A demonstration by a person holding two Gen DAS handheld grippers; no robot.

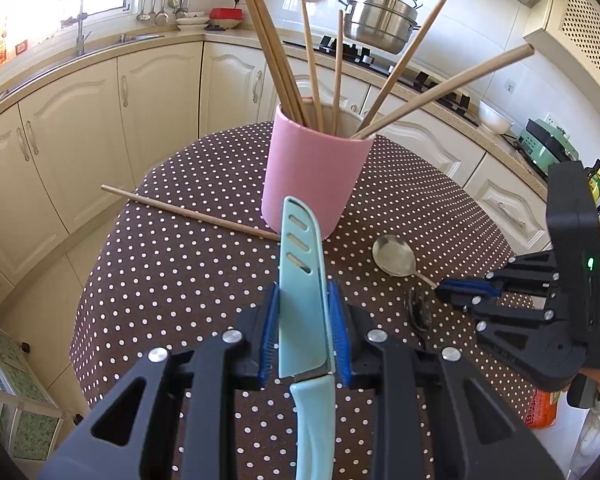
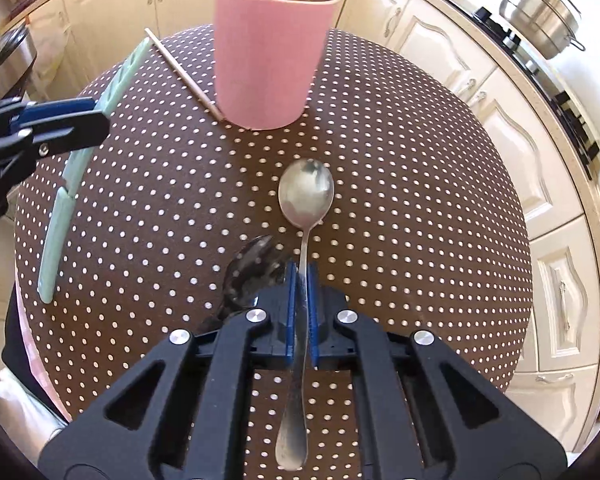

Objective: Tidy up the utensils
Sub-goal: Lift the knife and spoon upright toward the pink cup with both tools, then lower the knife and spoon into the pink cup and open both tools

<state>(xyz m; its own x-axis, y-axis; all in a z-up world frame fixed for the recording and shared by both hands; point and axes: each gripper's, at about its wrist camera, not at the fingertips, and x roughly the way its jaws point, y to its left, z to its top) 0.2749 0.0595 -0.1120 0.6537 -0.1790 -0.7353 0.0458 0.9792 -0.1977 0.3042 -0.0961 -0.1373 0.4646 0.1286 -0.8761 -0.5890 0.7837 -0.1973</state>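
Note:
A pink cup [image 1: 314,176] [image 2: 274,56] with several wooden chopsticks [image 1: 274,48] stands on the round polka-dot table [image 1: 172,264] [image 2: 400,200]. My left gripper [image 1: 304,312] is shut on a mint-green sheathed knife [image 1: 302,280] [image 2: 78,160], blade end toward the cup. My right gripper [image 2: 300,276] [image 1: 444,286] is shut on the thin handle of a steel spoon [image 2: 306,196] [image 1: 394,256], bowl forward, just above the cloth. A second, darker spoon [image 2: 252,272] [image 1: 418,308] lies under the right gripper's fingers. One loose chopstick [image 1: 188,212] [image 2: 184,72] lies by the cup's base.
Cream kitchen cabinets [image 1: 80,120] curve around behind the table. A steel steamer pot [image 1: 380,20] sits on the stove and a white bowl [image 1: 494,118] on the counter. An orange packet [image 1: 542,410] lies past the table's right edge.

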